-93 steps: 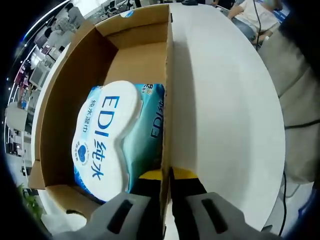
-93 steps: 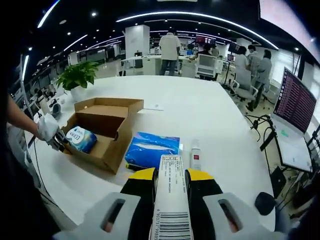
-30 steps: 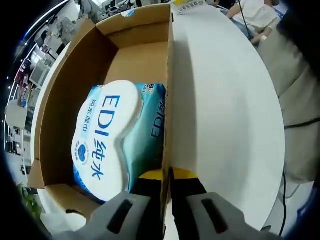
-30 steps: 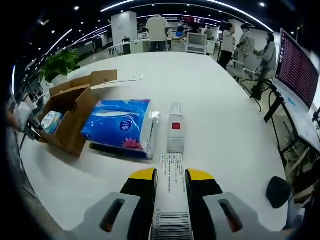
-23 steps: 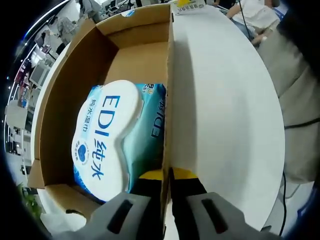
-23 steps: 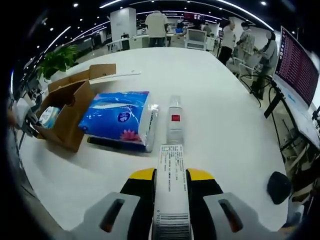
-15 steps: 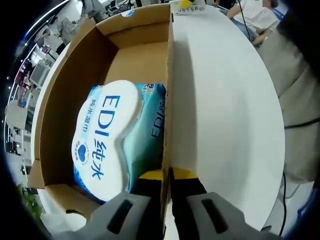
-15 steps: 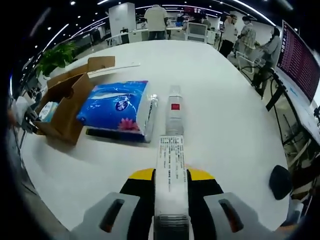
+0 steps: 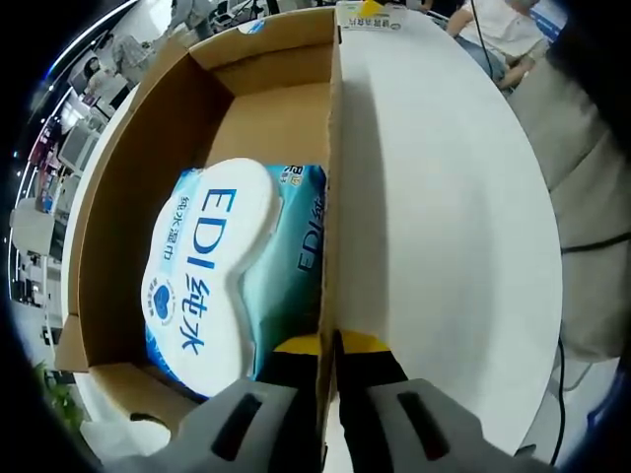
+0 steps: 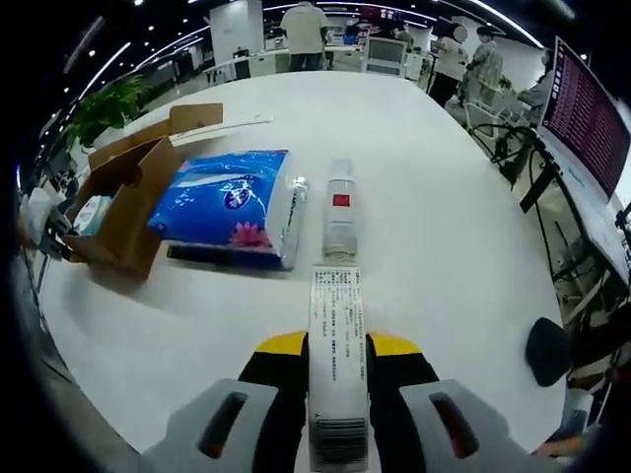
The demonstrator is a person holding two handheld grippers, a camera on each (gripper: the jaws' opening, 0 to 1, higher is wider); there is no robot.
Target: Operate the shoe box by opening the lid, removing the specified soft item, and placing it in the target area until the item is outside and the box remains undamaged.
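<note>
A: Left gripper view. Where is the left gripper point(image 9: 328, 347)?

B: Jaws clamped together on the near end of the shoe box point(image 9: 158, 128) side wall; the cardboard edge runs up between the yellow tips. Box is open, lid flap not over the cavity.

A: The soft item?

B: Wet wipes pack point(image 9: 229, 271), blue and white, lying flat inside the box at the near end. Its right edge presses against the gripped wall. Bare cardboard floor beyond it, toward the far end wall.

A: Room outside that wall?

B: White table point(image 9: 444, 217) is bare to the right of the wall, out to its curved edge. A small part of the other gripper shows at the top, near the far corner of the box.

A: Right gripper view, then.

B: Right gripper point(image 10: 336, 347) is closed on a narrow white printed carton point(image 10: 335, 370) that sticks forward between the jaws, above the table point(image 10: 444, 177). Just ahead of its tip lies a small clear bottle point(image 10: 338, 209) with a red label, on its side. Left of the bottle, touching or almost so, a blue tissue pack point(image 10: 225, 204). Farther left, the shoe box point(image 10: 128, 207), with the wipes pack point(image 10: 92, 213) visible inside.

A: Free table?

B: To the right of the bottle and beyond it toward the far edge, open. People stand past the far edge.
</note>
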